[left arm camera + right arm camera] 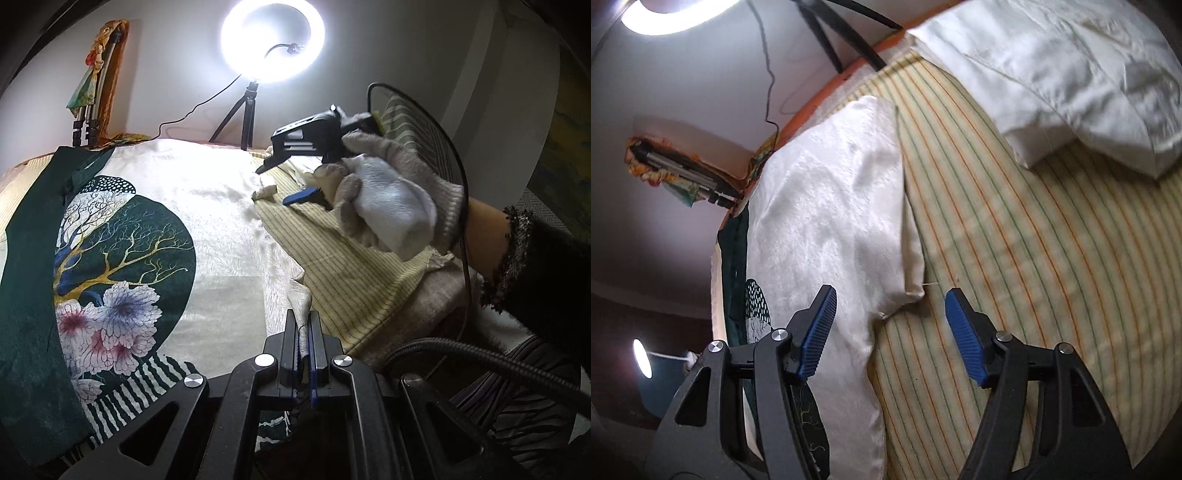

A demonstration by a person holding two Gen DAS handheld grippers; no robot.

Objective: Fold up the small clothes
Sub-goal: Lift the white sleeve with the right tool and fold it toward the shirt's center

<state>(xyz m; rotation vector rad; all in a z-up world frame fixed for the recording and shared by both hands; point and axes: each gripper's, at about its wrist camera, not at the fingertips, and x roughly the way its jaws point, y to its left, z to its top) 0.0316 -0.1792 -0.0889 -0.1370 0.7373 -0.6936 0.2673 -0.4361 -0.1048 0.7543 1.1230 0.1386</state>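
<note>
On the striped bed sheet lies the cream garment, thin, limp and light, best pinched at edges or corners. Near, the left claw is clamped on its hem; the right claw hangs wide apart, empty, over the far corner.

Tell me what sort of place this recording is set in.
Probably a room in a home, set up for filming, though the pictures cannot settle it. A lit ring light stands on a tripod by the wall, a striped sheet covers a soft surface, and a white folded cloth lies at its far end.
</note>
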